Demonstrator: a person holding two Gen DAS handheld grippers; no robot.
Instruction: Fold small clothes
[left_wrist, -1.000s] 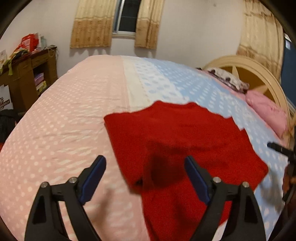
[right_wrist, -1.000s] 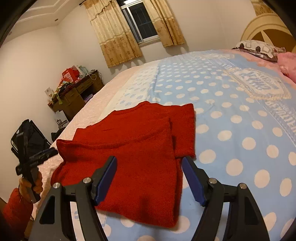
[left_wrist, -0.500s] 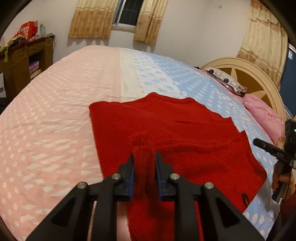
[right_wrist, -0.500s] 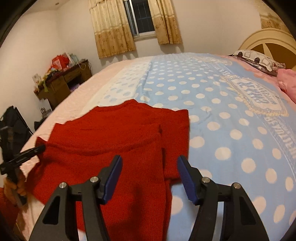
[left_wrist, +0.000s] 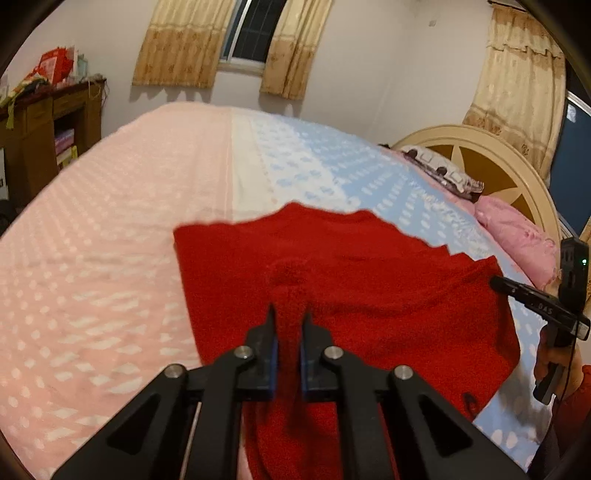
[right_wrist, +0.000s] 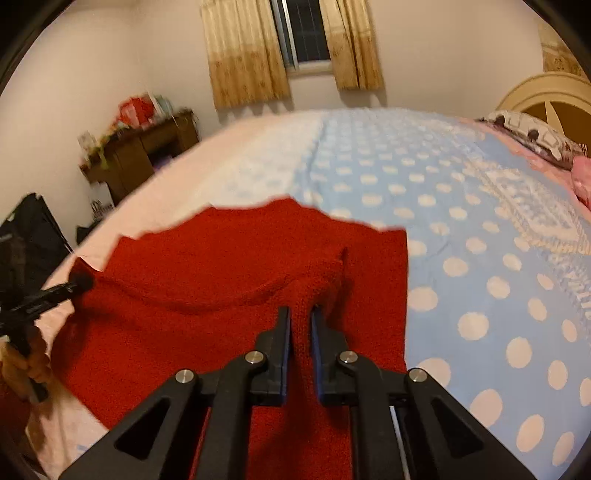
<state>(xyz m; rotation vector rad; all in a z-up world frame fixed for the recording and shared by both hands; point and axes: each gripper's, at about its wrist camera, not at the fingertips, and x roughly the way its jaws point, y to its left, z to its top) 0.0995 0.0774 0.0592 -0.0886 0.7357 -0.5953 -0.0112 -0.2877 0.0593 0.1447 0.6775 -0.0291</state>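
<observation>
A red knitted garment (left_wrist: 369, 280) lies spread on the bed (left_wrist: 110, 236), partly folded. My left gripper (left_wrist: 289, 317) is shut on a pinched ridge of its near edge, the cloth bunched between the blue pads. In the right wrist view the same red garment (right_wrist: 207, 273) fills the lower middle, and my right gripper (right_wrist: 300, 317) is shut on a raised fold of it. Each gripper shows in the other's view: the right gripper (left_wrist: 496, 282) at the garment's right corner, the left gripper (right_wrist: 83, 282) at its left corner.
The bed cover is pink on the left and blue with white dots (right_wrist: 480, 229) on the right. Pillows (left_wrist: 513, 236) and a round headboard (left_wrist: 480, 147) lie far right. A wooden shelf unit (left_wrist: 48, 122) stands by the left wall, below curtains and a window (right_wrist: 306, 33).
Both grippers went from wide open to shut on the red garment, the left one first. Each now pinches up a ridge of cloth at the near edge.
</observation>
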